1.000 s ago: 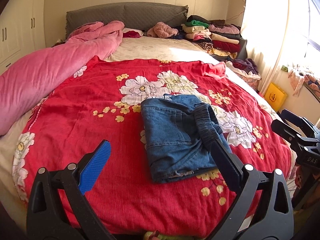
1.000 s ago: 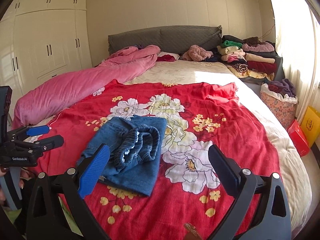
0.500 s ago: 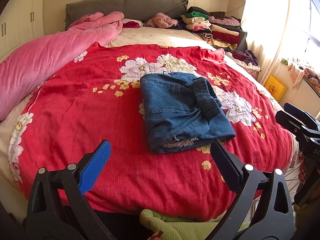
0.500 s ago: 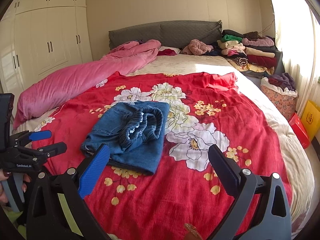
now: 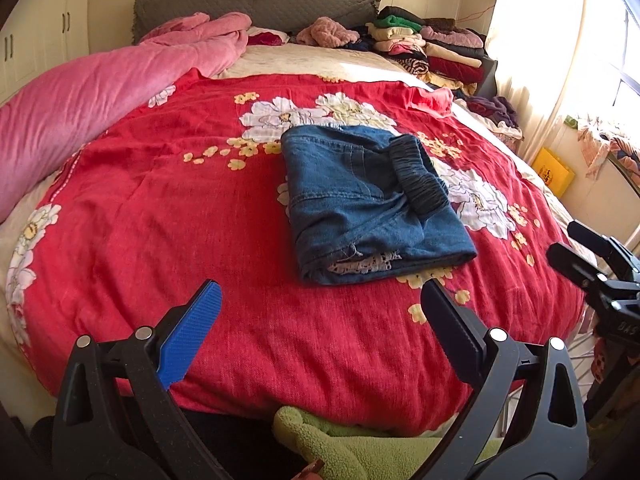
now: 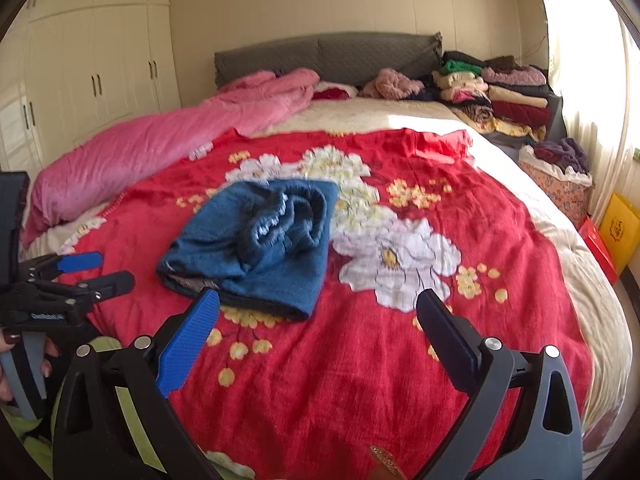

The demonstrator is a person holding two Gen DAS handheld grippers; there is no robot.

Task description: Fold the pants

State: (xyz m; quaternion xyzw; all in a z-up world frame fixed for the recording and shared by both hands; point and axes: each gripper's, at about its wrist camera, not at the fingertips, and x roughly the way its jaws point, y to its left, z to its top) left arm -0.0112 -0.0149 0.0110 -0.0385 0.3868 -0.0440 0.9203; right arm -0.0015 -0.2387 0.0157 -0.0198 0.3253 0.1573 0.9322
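Note:
The blue denim pants (image 5: 368, 200) lie folded into a compact rectangle on the red floral bedspread (image 5: 160, 220), the dark elastic waistband on top at the right. They also show in the right wrist view (image 6: 256, 240). My left gripper (image 5: 320, 312) is open and empty, held back from the pants near the bed's front edge; it shows at the left of the right wrist view (image 6: 96, 270). My right gripper (image 6: 318, 316) is open and empty, short of the pants, and shows at the right edge of the left wrist view (image 5: 576, 248).
A pink duvet (image 5: 80, 96) lies along the bed's left side. Stacks of folded clothes (image 5: 432, 48) sit by the grey headboard (image 5: 256, 4). A laundry basket (image 6: 560, 176) and a yellow bag (image 6: 620, 228) stand right of the bed. White wardrobes (image 6: 80, 68) line the left wall.
Both grippers have pulled back from the bed, so the folded pants sit farther off in both views. The pants have not moved. Both grippers stay open.

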